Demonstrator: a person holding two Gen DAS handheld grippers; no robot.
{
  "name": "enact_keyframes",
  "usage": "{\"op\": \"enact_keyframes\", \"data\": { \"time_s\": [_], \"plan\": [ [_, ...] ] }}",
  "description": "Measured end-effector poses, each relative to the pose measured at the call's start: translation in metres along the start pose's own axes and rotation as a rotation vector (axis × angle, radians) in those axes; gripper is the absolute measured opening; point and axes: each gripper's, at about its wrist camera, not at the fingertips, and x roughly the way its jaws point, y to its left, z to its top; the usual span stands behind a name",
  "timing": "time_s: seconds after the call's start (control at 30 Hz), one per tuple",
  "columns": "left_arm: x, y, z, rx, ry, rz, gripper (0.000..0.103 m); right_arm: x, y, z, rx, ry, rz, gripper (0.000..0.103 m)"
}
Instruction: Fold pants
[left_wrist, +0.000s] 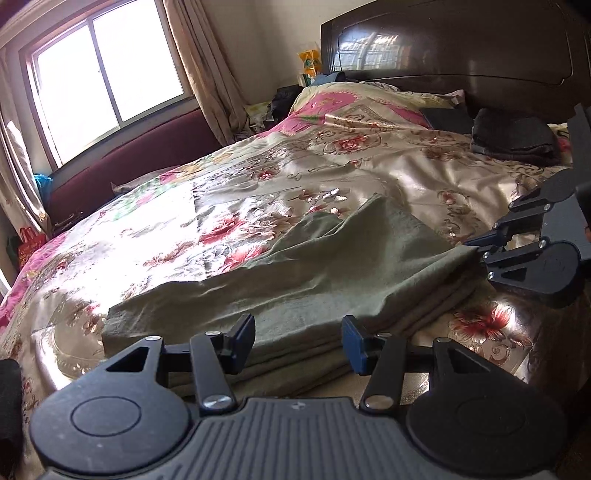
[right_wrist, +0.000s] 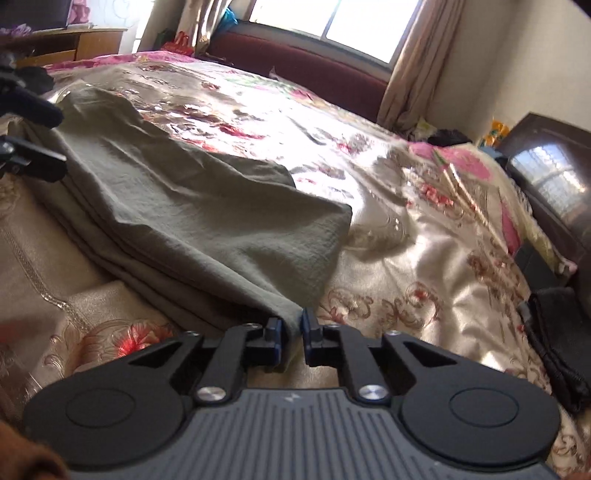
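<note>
Left gripper (left_wrist: 298, 341): jaws wide apart, hovering at the near folded edge, holding nothing.
Right gripper (right_wrist: 290, 338): narrow, pinching a corner of the top layer.
Pants (left_wrist: 314, 269): olive, lying on the bed (left_wrist: 155, 236), already stacked in several layers.
Progress: judged partly folded; top layer rumpled, another fold and smoothing remain.
Dark folded clothing (left_wrist: 515, 138): far, near the headboard.

The headboard (left_wrist: 461, 48) is cut off by the top and right edges. The right gripper (left_wrist: 476, 248) runs off the right edge. The pants' (left_wrist: 295, 277) near edge lies hidden behind the left gripper (left_wrist: 298, 338). Bedside clutter (left_wrist: 310, 62) is too small to identify.
</note>
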Motion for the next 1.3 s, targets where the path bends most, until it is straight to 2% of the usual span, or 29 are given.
{"op": "enact_keyframes", "data": {
  "time_s": [0.03,0.1,0.13,0.2,0.27,0.3,0.33,0.37,0.4,0.53,0.57,0.63,0.77,0.87,0.97,1.03,1.1,1.17,1.27,1.3],
  "plan": [
    [0.001,0.001,0.001,0.01,-0.005,0.004,0.065,0.003,0.003,0.0,-0.021,-0.004,-0.011,0.017],
    [0.006,0.003,0.002,0.024,-0.013,0.006,0.065,0.011,0.0,-0.002,0.004,0.02,0.004,0.012],
    [0.01,0.004,0.004,0.035,-0.014,0.01,0.065,0.016,-0.005,-0.003,0.045,0.05,0.018,0.006],
    [0.022,0.007,0.003,0.05,-0.009,0.019,0.066,0.019,-0.028,-0.007,0.187,0.088,0.058,0.004],
    [0.039,0.014,-0.002,0.027,0.037,0.028,0.066,0.015,-0.045,-0.011,0.259,0.107,0.05,0.004],
    [0.047,0.018,-0.007,0.003,0.085,0.013,0.066,0.016,-0.051,-0.012,0.278,0.127,0.048,0.005],
    [0.055,0.023,-0.015,-0.031,0.135,-0.014,0.066,0.018,-0.056,-0.014,0.3,0.152,0.07,0.009],
    [0.057,0.026,-0.023,-0.074,0.144,-0.033,0.066,0.019,-0.059,-0.015,0.315,0.164,0.095,0.016],
    [0.055,0.027,-0.027,-0.094,0.133,-0.035,0.066,0.017,-0.062,-0.016,0.319,0.167,0.121,0.018],
    [0.035,0.032,-0.022,-0.073,0.139,-0.041,0.066,-0.014,-0.086,-0.011,0.336,0.143,0.186,0.026],
    [0.028,0.034,-0.02,-0.056,0.131,-0.042,0.066,-0.021,-0.095,-0.009,0.36,0.128,0.199,0.032],
    [0.018,0.038,-0.011,-0.023,0.101,-0.032,0.066,-0.028,-0.115,-0.004,0.459,0.097,0.231,0.045],
    [0.022,0.043,0.01,-0.021,0.041,-0.024,0.068,0.007,-0.148,0.003,0.675,0.072,0.314,0.045],
    [0.044,0.037,0.011,-0.025,0.043,-0.04,0.069,0.049,-0.146,0.002,0.725,0.078,0.354,0.045],
    [0.067,0.03,-0.014,0.003,0.181,-0.063,0.07,0.077,-0.139,-0.01,0.8,0.168,0.433,0.046],
    [0.054,0.032,-0.024,0.022,0.163,-0.053,0.07,0.071,-0.134,-0.02,0.764,0.165,0.46,0.043],
    [0.041,0.038,-0.014,0.026,0.182,-0.058,0.07,0.064,-0.135,-0.026,0.783,0.187,0.491,0.044],
    [0.033,0.042,-0.001,0.031,0.122,-0.031,0.07,0.058,-0.136,-0.028,0.821,0.179,0.574,0.038],
    [0.043,0.05,0.015,-0.033,0.039,-0.006,0.074,0.073,-0.128,-0.027,0.85,0.192,0.623,0.041],
    [0.052,0.05,0.014,-0.046,0.047,-0.008,0.074,0.081,-0.125,-0.028,0.876,0.198,0.645,0.041]
  ]
}}
